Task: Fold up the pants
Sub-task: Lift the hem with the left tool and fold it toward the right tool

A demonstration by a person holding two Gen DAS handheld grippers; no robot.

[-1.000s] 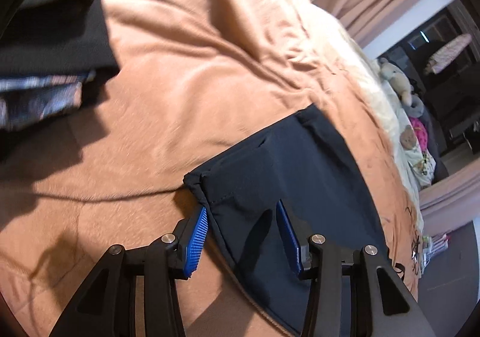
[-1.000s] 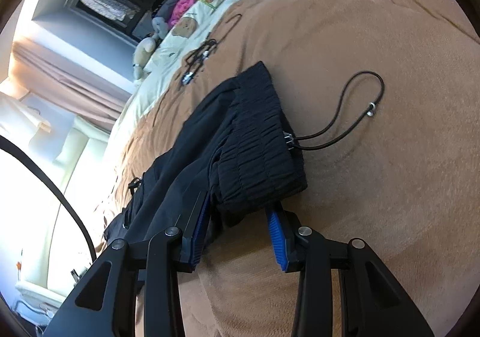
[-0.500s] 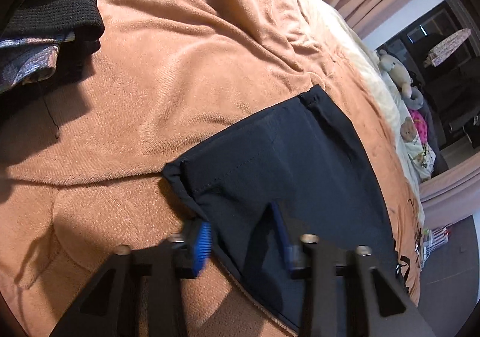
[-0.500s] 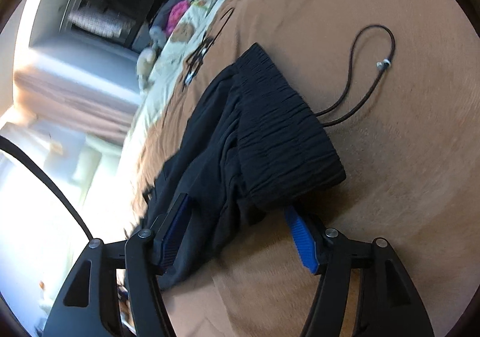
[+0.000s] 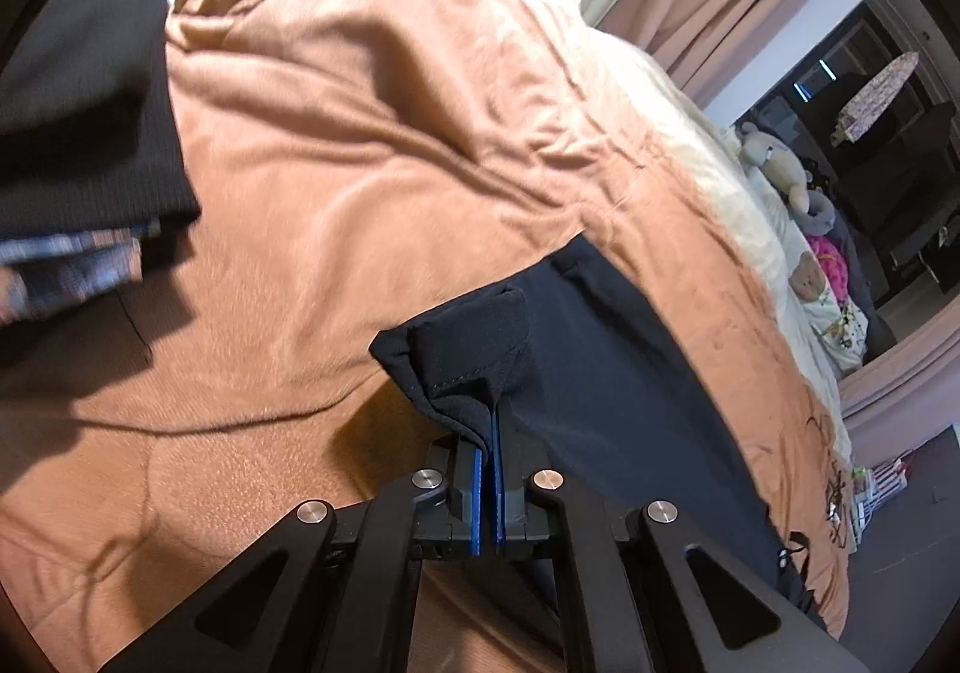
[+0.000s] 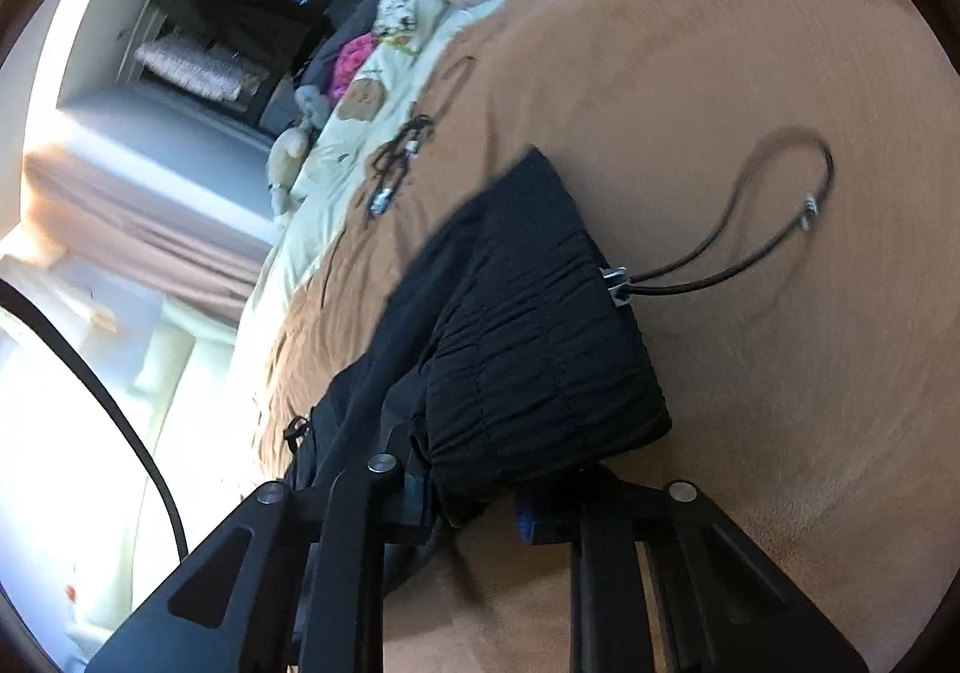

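Dark navy pants [image 5: 612, 373] lie stretched across a tan blanket [image 5: 360, 145]. My left gripper [image 5: 487, 463] is shut on the near corner of the leg hem, and the pinched cloth stands bunched up above the blue pads. In the right wrist view the gathered elastic waistband [image 6: 540, 349] lies on the blanket [image 6: 750, 73], its black drawstring [image 6: 780, 241] looping off to the right. My right gripper [image 6: 474, 505] has its jaws closing around the near corner of the waistband; the fabric fills the gap between the pads.
A stack of folded dark and plaid clothes [image 5: 78, 175] sits at the left on the bed. Plush toys [image 5: 774, 163] and a cream quilt lie along the far side. Small black cords [image 6: 396, 163] rest on the blanket beyond the pants.
The left jaws closed on the leg hem and raised it off the blanket. The right jaws spread wide, then narrowed onto the waistband corner.
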